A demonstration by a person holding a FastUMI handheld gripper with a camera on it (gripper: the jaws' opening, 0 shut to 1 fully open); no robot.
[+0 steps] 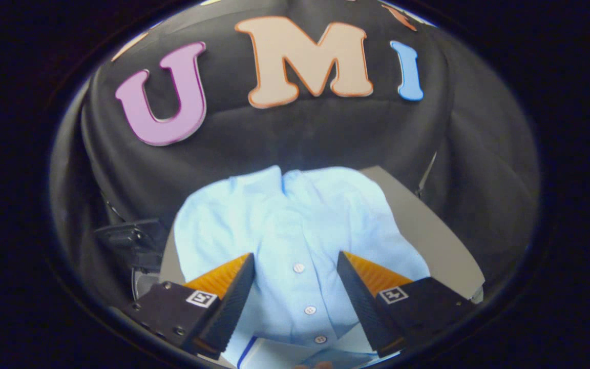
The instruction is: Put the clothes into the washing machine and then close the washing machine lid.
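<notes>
Between the spread fingers of the gripper [295,261] lies the pale blue shirt [295,225], button placket centred, flat on a grey table [428,230]; nothing pinched yet. Best approach imo: lower straight down, bunch fabric near the buttons w/ both fingers, then close firmly.

pale blue buttoned shirt [295,230], flat on table

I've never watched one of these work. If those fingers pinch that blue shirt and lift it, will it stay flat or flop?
Probably flop: the shirt is thin buttoned cloth with soft creases, so it would likely sag and hang from the pinch. It looks light for its spread. The open fingers straddle its button strip, so a pinch there may gather a fold.
</notes>
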